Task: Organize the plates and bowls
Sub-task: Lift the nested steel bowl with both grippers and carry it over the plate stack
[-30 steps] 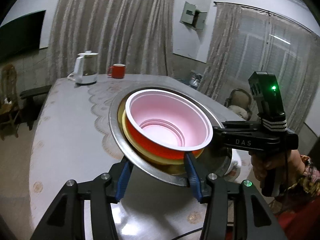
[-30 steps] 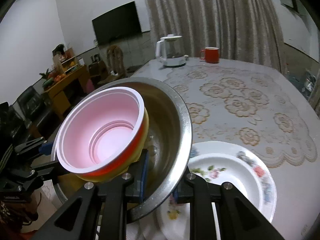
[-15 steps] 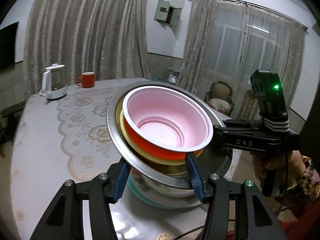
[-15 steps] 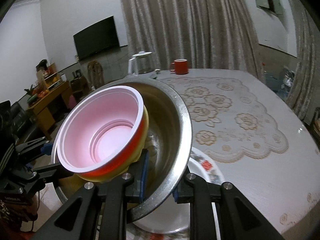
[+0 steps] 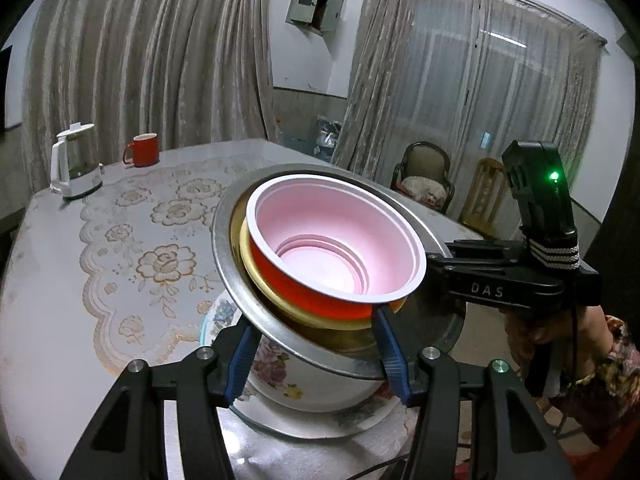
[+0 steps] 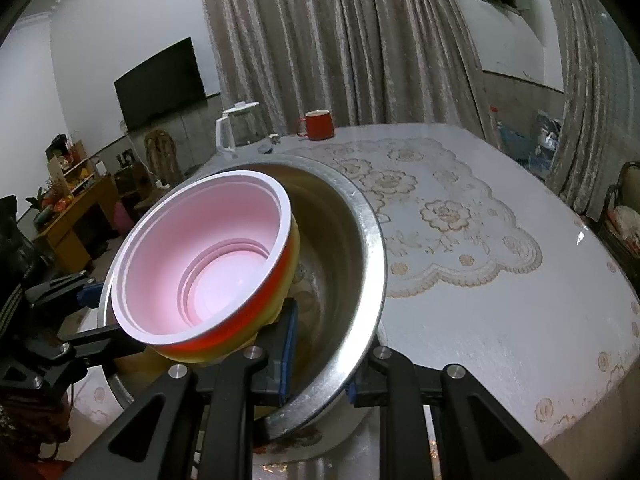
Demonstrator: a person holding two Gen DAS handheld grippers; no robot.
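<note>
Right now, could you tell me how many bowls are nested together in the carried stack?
3: a pink bowl on top, a yellow bowl under it, and the steel bowl outermost. More may be hidden beneath.

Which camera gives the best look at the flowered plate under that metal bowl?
The left wrist view: the flowered plate shows its rose pattern and rim below the steel bowl. In the right wrist view the steel bowl hides nearly all of it; only a dim sliver shows beneath.

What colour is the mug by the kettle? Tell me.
Red mug, clearest in the right wrist view.
</note>
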